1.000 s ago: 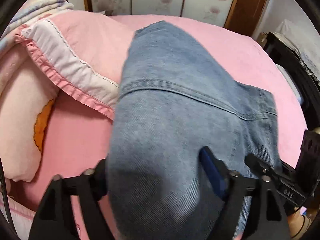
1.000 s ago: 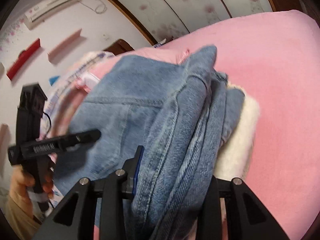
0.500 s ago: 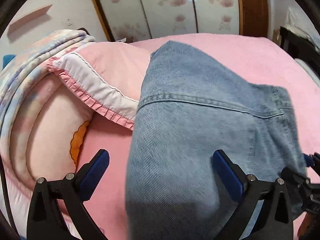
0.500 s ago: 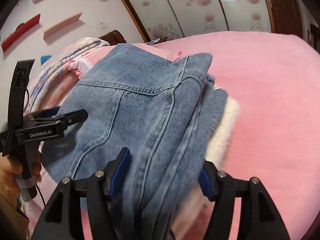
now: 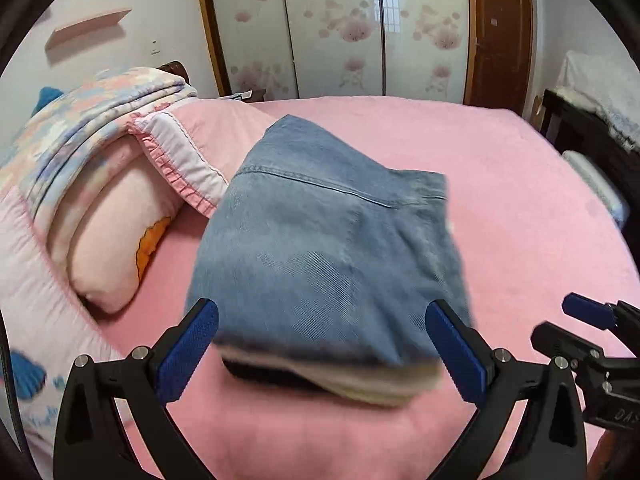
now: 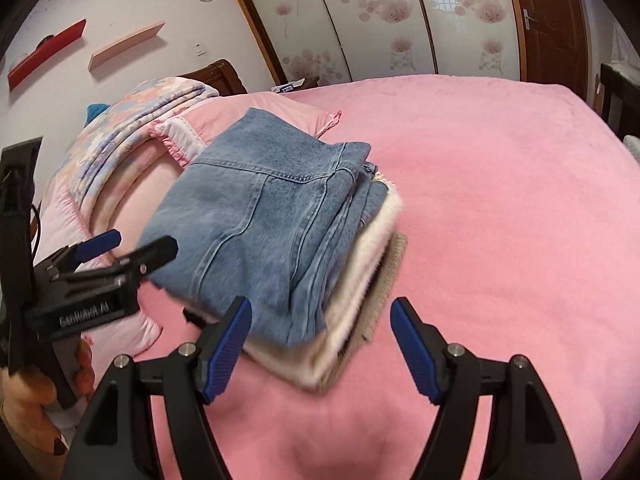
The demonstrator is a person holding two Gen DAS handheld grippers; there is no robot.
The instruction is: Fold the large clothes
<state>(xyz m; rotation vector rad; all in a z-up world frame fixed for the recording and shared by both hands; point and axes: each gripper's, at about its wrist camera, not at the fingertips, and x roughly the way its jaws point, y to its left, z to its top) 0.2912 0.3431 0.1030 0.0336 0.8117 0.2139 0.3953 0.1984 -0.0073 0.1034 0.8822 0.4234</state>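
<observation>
The folded denim garment (image 5: 332,248) lies on the pink bedsheet (image 5: 520,208), on top of a cream fleecy piece (image 6: 360,280) and a tan knitted one (image 6: 384,280), so the three make one stack near the pillow (image 5: 108,240). Its long axis runs from just ahead of my fingers up toward the pillows and the wardrobe doors (image 5: 340,28), with a stitched seam crossing the far part; in the right wrist view the stacked fold edges face right, toward the open stretch of sheet. My left gripper (image 5: 324,348) points steeply down at the near short edge of the stack, jaws spread wide, and the blue pads (image 5: 188,352) flank the denim without pressing it. My right gripper (image 6: 320,348) tilts down the same way at the near right corner, its jaws having just been opening, apart now with the corner of the stack showing between them and untouched (nothing gripped on either side). From the right wrist view I see the left gripper side on at the left edge, held by a hand (image 6: 24,392). The denim is mid-blue, faded paler along the folds, a little blurred.
</observation>
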